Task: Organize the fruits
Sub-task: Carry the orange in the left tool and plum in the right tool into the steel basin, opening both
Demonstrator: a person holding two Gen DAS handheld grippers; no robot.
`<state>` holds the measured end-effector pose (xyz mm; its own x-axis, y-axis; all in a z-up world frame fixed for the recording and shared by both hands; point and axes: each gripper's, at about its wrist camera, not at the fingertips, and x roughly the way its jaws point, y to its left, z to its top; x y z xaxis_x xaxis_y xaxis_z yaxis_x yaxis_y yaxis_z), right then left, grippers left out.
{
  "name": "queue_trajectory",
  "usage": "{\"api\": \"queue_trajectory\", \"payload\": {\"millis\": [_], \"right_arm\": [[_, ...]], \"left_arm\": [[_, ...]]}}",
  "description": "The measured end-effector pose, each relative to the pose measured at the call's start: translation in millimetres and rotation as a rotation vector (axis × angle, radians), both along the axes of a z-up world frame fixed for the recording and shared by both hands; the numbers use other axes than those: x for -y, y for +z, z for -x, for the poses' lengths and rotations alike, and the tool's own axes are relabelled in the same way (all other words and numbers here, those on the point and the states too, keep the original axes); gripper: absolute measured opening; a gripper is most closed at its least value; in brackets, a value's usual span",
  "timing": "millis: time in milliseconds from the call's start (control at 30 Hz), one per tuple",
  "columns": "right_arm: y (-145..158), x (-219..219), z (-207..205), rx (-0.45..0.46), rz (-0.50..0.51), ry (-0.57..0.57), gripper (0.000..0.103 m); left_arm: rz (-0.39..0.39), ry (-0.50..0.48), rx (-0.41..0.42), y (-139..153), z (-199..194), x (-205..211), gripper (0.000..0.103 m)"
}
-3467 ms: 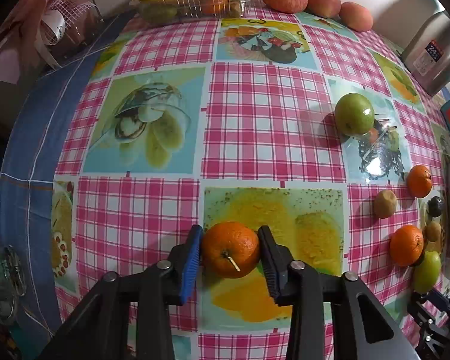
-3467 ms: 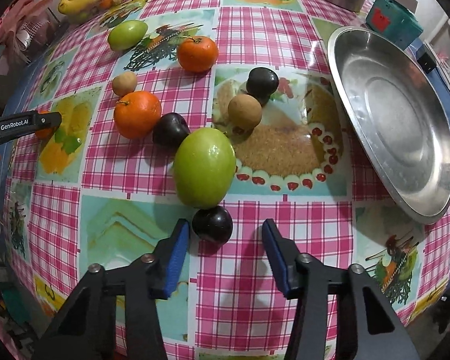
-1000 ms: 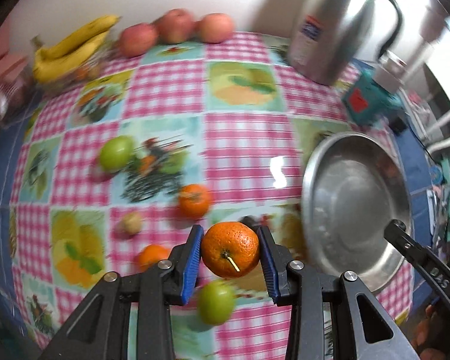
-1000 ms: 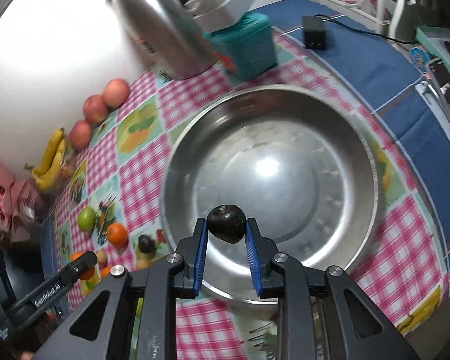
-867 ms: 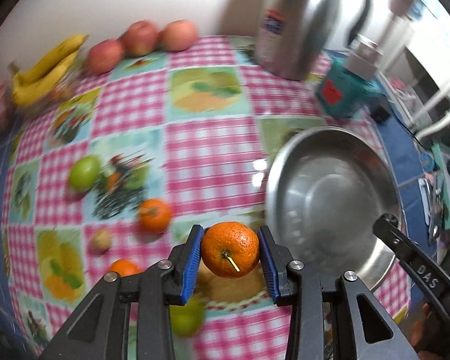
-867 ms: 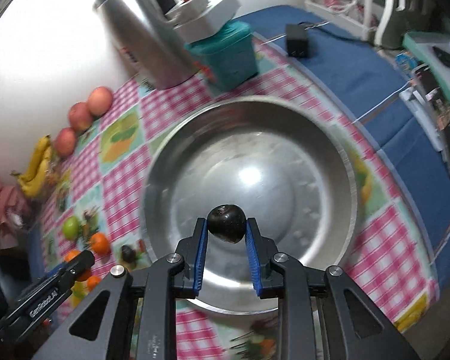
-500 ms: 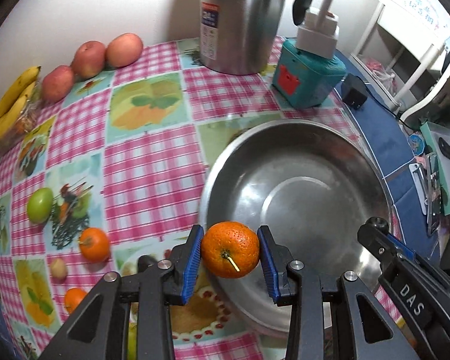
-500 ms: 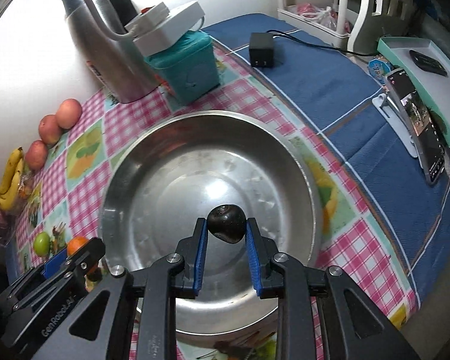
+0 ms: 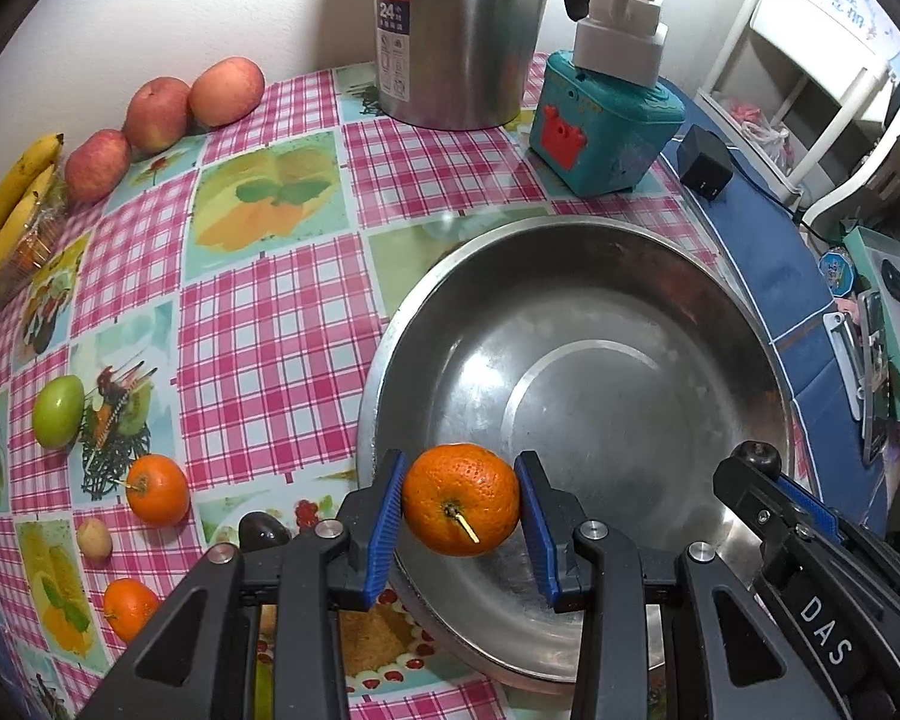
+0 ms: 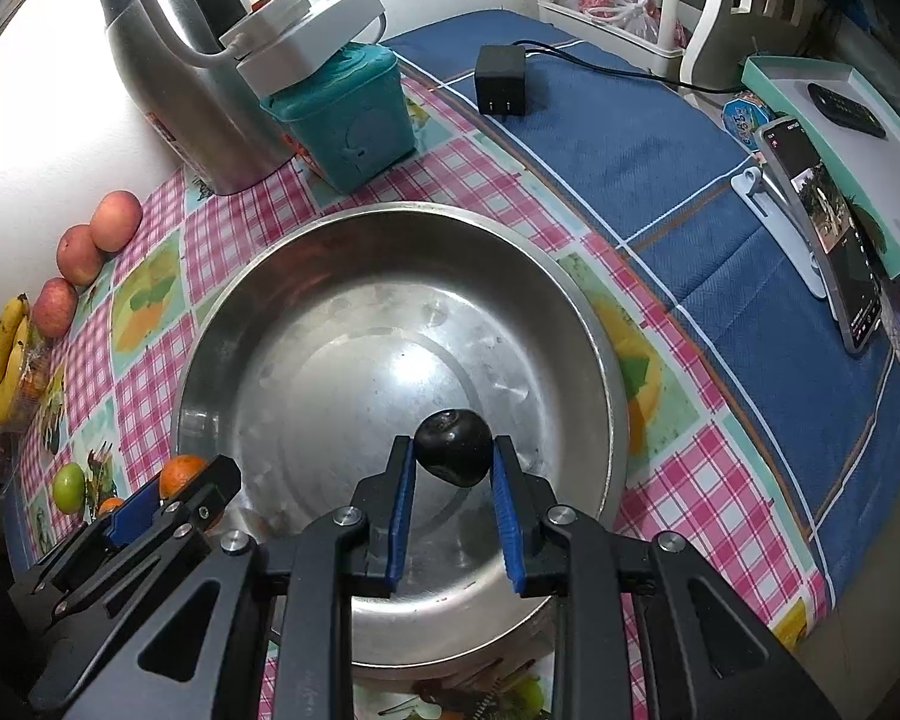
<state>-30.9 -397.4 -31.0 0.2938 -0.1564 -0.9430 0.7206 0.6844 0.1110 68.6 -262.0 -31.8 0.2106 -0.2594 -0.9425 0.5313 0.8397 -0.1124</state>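
While clamping fruit, claws (image 9: 460,516) over bowl (image 9: 570,276).

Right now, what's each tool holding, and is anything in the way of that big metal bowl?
Left tool shut on orange. Right tool shut on dark plum. Both over the steel bowl, which has nothing in it. Nothing in the way.

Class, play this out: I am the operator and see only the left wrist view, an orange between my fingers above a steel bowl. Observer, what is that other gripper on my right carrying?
Observer: The right gripper is shut on a dark plum above the steel bowl.
Operator: Anything behind it, off my picture?
Observer: A phone leans on a stand on the blue cloth.
Operator: And my left gripper?
Observer: From there, your orange peeks out near the bowl's rim.
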Motion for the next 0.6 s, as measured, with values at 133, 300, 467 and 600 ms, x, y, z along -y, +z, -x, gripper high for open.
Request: {"api": "queue_trajectory", "payload": {"millis": [133, 300, 467, 600], "right_arm": [[0.4, 0.0, -0.1, 0.001, -0.002, 0.002, 0.026], [0.4, -0.4, 0.3, -0.001, -0.006, 0.003, 0.026], [0.1, -0.9, 0.3, -0.004, -0.007, 0.006, 0.026], [-0.8, -1.3, 0.4, -0.003, -0.007, 0.007, 0.026]], "left_arm": [[-0.001, 0.002, 0.000, -0.3, 0.0, 0.0, 0.040], [-0.002, 0.004, 0.001, 0.4, -0.7, -1.7, 0.040], [-0.002, 0.005, -0.001, 0.1, -0.7, -2.1, 0.040], [-0.003, 0.006, -0.002, 0.2, -1.0, -3.1, 0.041]]}}
